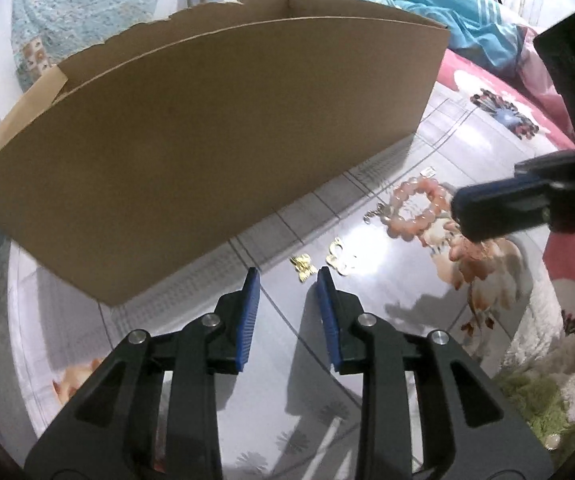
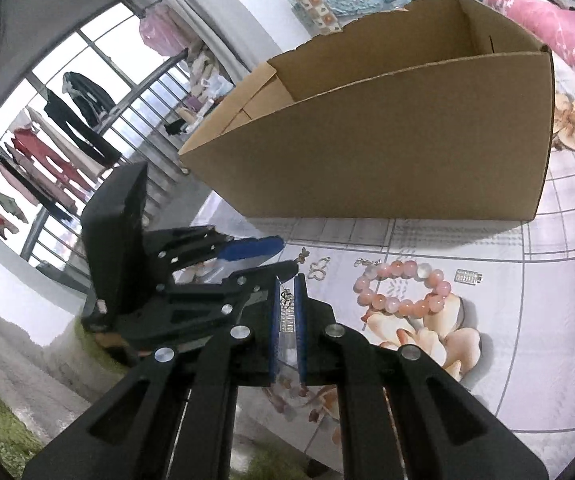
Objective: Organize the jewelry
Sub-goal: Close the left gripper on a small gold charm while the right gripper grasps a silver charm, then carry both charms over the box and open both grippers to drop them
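Box: we see the open cardboard box (image 2: 387,160) standing on the floral table (image 2: 567,320).
Bracelet: our pink bead bracelet (image 2: 403,286) lies before it.
Right gripper (image 2: 287,284): pinches a small silver chain piece (image 2: 286,312).
Left gripper (image 1: 287,276): we hold it parted, empty, near the gold charms (image 1: 303,266).

No readable text, no labels, no brand marks, no numbers anywhere in either view
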`<state>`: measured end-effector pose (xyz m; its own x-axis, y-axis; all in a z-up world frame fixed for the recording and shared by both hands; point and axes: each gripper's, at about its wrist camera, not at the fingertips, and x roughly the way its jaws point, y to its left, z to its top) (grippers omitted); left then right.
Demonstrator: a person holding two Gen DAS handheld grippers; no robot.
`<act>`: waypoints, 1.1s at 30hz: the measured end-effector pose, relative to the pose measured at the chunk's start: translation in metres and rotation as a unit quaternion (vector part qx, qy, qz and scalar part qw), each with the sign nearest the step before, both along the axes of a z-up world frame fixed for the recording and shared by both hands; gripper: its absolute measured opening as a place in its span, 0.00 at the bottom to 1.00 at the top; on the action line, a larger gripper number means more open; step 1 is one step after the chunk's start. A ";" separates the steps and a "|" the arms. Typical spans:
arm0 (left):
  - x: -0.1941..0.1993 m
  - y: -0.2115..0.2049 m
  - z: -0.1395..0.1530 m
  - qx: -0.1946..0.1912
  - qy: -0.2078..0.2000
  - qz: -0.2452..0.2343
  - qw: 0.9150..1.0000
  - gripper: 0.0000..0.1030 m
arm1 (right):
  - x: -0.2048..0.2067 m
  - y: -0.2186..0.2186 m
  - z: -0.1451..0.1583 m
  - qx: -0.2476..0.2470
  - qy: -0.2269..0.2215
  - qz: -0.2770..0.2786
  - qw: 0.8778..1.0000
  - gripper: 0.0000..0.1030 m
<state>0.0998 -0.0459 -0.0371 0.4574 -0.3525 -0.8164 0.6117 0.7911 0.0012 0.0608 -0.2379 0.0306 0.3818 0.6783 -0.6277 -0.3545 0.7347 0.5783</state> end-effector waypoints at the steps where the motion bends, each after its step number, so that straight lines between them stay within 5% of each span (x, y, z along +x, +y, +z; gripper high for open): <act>1: 0.002 -0.001 0.000 0.005 0.002 -0.007 1.000 0.27 | 0.000 -0.001 -0.001 0.004 0.000 0.001 1.000 0.07; 11: 0.016 -0.017 0.002 0.036 0.026 -0.066 0.997 0.26 | 0.004 -0.012 -0.011 0.040 -0.004 -0.003 0.999 0.07; 17: 0.012 -0.024 0.003 0.042 0.026 -0.092 0.995 0.12 | 0.006 -0.018 -0.017 0.053 -0.002 -0.009 0.999 0.07; 33: -0.003 -0.027 0.009 0.054 0.002 -0.072 0.996 0.11 | 0.001 -0.019 -0.005 0.042 -0.023 -0.012 0.999 0.07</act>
